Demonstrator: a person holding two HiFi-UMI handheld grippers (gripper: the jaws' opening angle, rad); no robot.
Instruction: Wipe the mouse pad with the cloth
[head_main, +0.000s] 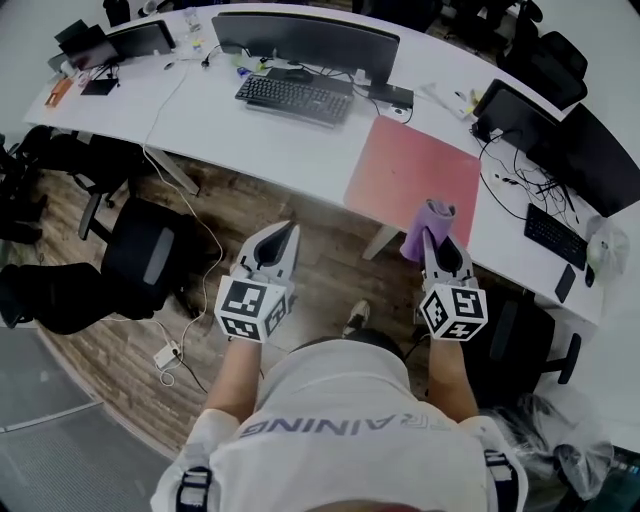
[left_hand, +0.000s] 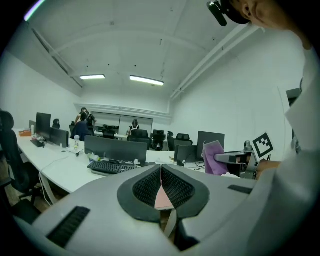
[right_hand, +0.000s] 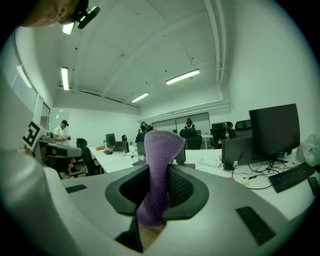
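Right gripper (head_main: 433, 240) is clamped on the purple cloth (head_main: 426, 226), which sticks up out of the jaws, held off the tabletop (head_main: 250, 145) just near of its near edge. Left gripper (head_main: 288, 233) has its jaws together with nothing between them, over the floor to the left. Red mouse pad (head_main: 410, 175) lies flat on the tabletop, right of the keyboard (head_main: 293, 98); the cloth is not touching it.

Purple cloth (head_main: 428, 226) in the grey right gripper (head_main: 437, 243); pink-red mouse pad (head_main: 412, 170) on the white desk (head_main: 260, 140); black keyboard (head_main: 293, 98) far left; black-and-white marker cubes (head_main: 252, 308).
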